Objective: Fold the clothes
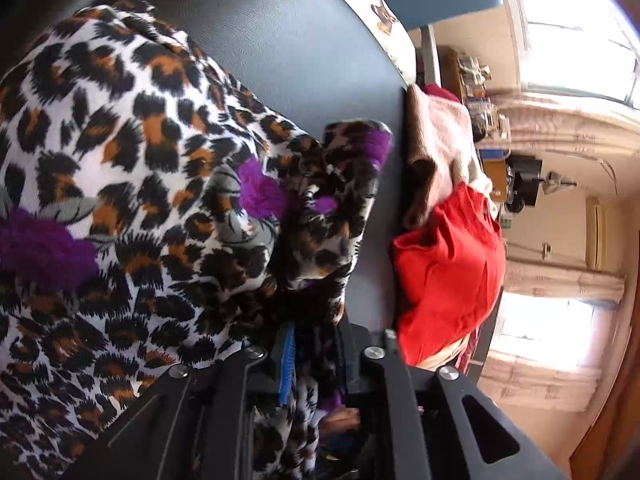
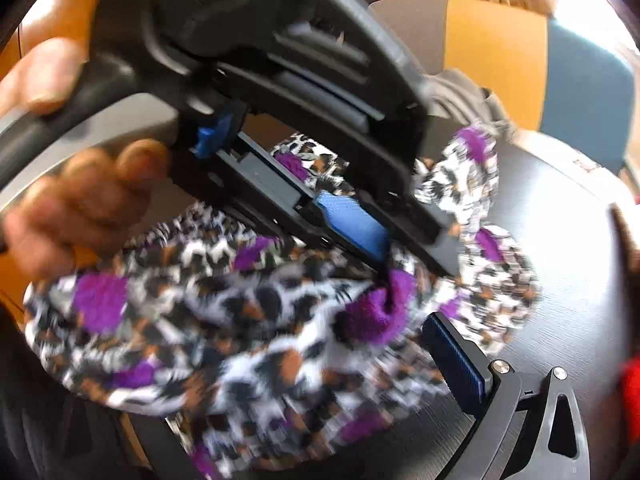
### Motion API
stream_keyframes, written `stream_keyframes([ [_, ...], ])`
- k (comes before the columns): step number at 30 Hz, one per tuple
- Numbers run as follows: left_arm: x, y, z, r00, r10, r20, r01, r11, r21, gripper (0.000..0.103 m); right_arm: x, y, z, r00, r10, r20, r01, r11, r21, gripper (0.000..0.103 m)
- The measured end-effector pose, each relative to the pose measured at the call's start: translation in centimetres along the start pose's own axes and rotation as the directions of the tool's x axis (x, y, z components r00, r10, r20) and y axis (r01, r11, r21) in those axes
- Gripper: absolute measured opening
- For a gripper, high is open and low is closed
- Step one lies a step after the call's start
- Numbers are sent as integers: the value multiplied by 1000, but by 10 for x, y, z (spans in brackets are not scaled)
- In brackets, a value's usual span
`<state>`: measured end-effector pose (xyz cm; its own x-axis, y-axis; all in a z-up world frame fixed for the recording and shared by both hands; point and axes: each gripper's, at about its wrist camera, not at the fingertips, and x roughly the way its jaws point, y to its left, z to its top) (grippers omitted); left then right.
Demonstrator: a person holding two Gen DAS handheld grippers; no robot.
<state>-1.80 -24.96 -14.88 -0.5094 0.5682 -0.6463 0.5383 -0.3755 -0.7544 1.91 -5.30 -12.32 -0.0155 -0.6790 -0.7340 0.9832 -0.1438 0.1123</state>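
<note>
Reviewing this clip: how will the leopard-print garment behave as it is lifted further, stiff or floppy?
Probably floppy: the leopard-print garment bunches and drapes in soft folds around the left gripper. It looks thin and light, so free edges should sag and swing. Seemingly pinched by a small bunch, it may slip on the dark table.

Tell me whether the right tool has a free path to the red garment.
Probably yes: the right tool is open and empty, the red garment lies uncovered at the table edge, though the leopard-print garment lies between.
</note>
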Motion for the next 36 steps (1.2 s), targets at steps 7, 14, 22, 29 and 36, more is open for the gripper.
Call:
stream_keyframes([
  [7,-18,-28,-17,999,-16,-32,19,994,105,23,-52,6,-36,997,-82,3,81,995,65,103],
  [14,-97,-14,-29,993,24,115,-56,957,285,25,-84,30,-52,995,-24,94,-1,966,258,103],
  [22,-144,67,-48,954,80,289,-178,926,332,25,-66,62,-29,985,114,128,-152,927,342,82],
  [29,-114,75,-68,963,28,270,-142,900,412,25,-28,63,-25,987,151,60,-162,872,462,9],
  [36,-86,90,-90,959,168,229,-267,807,527,21,-29,67,-54,988,141,-62,-92,864,495,6],
])
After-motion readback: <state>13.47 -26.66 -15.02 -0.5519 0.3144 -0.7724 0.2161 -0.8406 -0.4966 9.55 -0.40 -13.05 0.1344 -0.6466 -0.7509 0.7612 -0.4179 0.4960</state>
